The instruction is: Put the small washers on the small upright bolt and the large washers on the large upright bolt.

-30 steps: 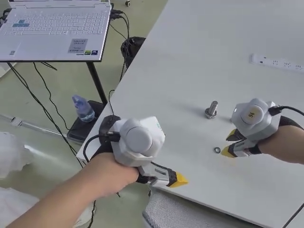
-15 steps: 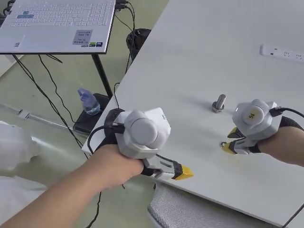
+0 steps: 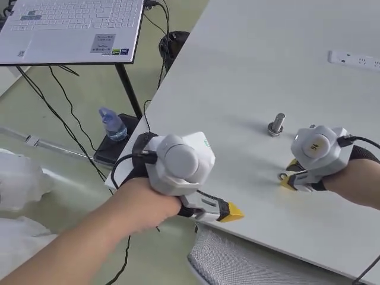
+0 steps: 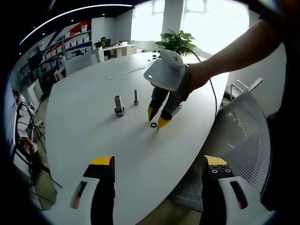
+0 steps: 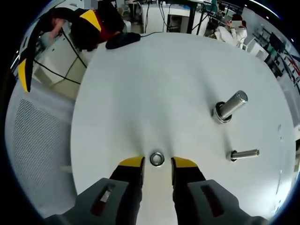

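The white table (image 3: 249, 77) lies bare over most of its far half, with open room on all sides of the bolts. Its left edge runs diagonally past a laptop (image 3: 65, 29) on a stand, cut off by the frame. The stickers on the laptop are too small to read. A mesh chair (image 3: 237, 261) sits under the near edge, only part of it showing.

The left gripper (image 3: 228, 212) hangs at the near edge above the chair. In its own view its jaws (image 4: 158, 161) stand wide apart with nothing between them. The right gripper (image 3: 288, 175) is tipped down onto the table further along the near side. A yellow mark on its round cap is too blurred to read. In its own view (image 5: 157, 162) the jaws are narrowly parted and not clenched, one tip on each side of the washer.

A bottle (image 3: 113, 124) stands on the floor off the left edge. A power strip (image 3: 353, 59) lies towards the far right, cut off.

The large bolt (image 3: 275, 124) stands upright near the right gripper, on its far side. Its base is hard to make out. The small bolt (image 5: 243, 153) stands just beside it.

The washer (image 5: 157, 159) lies flat on the table between the right gripper's tips. Whether they touch it cannot be told.
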Tool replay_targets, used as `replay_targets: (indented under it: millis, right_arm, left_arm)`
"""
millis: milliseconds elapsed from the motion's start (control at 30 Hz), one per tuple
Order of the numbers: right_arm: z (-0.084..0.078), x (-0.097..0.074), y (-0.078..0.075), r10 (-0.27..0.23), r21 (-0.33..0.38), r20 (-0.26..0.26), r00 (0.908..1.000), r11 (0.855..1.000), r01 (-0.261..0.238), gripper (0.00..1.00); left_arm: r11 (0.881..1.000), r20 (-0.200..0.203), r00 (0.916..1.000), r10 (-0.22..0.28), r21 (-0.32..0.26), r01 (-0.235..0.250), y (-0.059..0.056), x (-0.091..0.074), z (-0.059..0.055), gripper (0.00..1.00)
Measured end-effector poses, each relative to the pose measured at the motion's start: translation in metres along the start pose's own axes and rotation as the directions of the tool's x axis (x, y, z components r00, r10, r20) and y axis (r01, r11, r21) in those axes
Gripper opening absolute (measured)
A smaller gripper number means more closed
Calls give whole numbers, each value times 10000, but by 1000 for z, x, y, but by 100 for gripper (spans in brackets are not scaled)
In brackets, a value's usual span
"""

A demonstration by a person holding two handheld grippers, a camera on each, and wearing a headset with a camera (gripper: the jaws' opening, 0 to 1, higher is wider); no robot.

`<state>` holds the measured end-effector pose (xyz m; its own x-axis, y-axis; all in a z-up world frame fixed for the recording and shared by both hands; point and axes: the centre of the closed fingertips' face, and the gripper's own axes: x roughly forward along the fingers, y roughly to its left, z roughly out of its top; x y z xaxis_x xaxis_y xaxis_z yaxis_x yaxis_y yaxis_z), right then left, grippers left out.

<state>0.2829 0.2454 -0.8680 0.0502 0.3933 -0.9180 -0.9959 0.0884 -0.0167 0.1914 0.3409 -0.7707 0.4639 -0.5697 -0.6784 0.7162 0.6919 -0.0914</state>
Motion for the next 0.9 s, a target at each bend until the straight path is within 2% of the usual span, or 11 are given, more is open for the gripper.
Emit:
replay_targets:
  millis: [133,267,533,900]
  right_arm:
    - [1,0,1,-32,-99,-6,10000,9999,31,23]
    - [1,1,1,-66,112,-19,10000,9999,66,22]
    - [0,2,2,-135,-75,-177,9998,9999,134,17]
    - [0,2,3,-163,-189,-314,9994,9997,158,14]
  left_arm:
    - [10000,-38,10000,-40,34,40,0,1,-1,75]
    - [10000,2,10000,-38,24,38,1,2,1,75]
    - [9999,-19,9999,-106,80,106,1,3,1,75]
    - [9997,-73,9998,-168,161,169,-2,5,2,75]
